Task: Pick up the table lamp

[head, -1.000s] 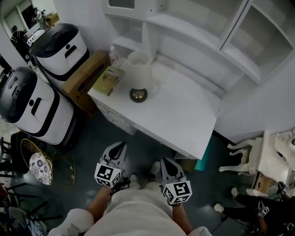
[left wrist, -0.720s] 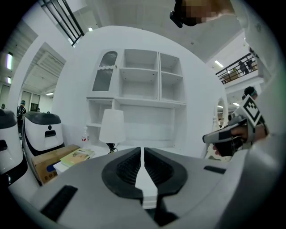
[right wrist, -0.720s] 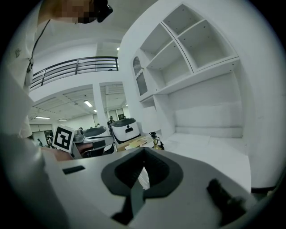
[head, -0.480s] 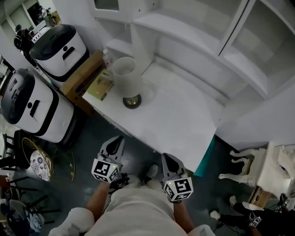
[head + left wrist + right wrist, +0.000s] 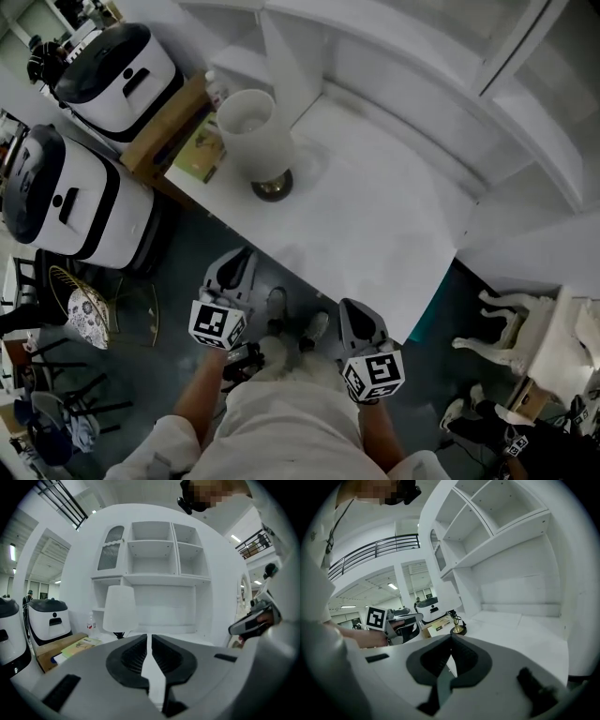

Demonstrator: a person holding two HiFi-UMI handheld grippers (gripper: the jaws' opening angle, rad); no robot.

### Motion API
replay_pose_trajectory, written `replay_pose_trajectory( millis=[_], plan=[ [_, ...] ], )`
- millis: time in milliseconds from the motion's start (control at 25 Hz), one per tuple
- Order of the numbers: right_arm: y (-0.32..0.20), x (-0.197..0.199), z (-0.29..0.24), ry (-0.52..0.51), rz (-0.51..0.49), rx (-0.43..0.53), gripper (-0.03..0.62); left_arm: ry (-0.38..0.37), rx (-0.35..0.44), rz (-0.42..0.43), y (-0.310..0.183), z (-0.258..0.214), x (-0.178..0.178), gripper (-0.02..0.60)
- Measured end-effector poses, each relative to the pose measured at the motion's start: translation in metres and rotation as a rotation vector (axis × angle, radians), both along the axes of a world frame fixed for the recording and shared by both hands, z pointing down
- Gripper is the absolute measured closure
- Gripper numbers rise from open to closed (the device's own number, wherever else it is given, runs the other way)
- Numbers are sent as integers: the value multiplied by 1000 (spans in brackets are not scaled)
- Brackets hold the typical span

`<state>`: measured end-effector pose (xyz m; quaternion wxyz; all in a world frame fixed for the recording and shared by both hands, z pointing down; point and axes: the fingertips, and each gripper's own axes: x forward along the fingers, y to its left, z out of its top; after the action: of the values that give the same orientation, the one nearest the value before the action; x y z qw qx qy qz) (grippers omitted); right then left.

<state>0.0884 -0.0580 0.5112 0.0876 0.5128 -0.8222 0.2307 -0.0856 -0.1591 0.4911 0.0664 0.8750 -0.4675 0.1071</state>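
The white table lamp with a cylindrical shade and round brass base (image 5: 255,141) stands upright near the back left corner of the white desk (image 5: 375,234), just beside a green booklet (image 5: 204,150). Both hand-held grippers hang over the floor in front of the desk's near edge, well apart from the lamp. The left gripper (image 5: 238,262) has its 2 grey jaws together, only a thin slit between them, holding nothing. The right gripper (image 5: 353,314) likewise has its jaws closed and empty.
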Motion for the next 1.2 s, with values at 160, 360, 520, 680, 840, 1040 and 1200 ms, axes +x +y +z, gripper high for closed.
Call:
replay_pose_trajectory(
  millis=[160,360,520,680,840,1040,1200],
  plan=[
    [-7,2,4,33,22,2,582,4,8,18,-30,19,4,539],
    [-5,-2,15,52,61,-30,582,11,1,45,-59,44,5,492],
    [-2,-12,24,60,92,-62,582,15,-15,47,-79,64,-1,452],
    [-2,-21,31,54,130,-80,582,40,-14,39,-100,76,-7,405],
    [-1,-25,37,51,172,-101,582,47,-10,26,-114,88,-11,360],
    [-2,-26,43,57,223,-111,582,39,14,10,-137,100,-15,296],
    [-2,-27,46,66,266,-124,582,20,47,21,-155,106,-11,253]
  ],
)
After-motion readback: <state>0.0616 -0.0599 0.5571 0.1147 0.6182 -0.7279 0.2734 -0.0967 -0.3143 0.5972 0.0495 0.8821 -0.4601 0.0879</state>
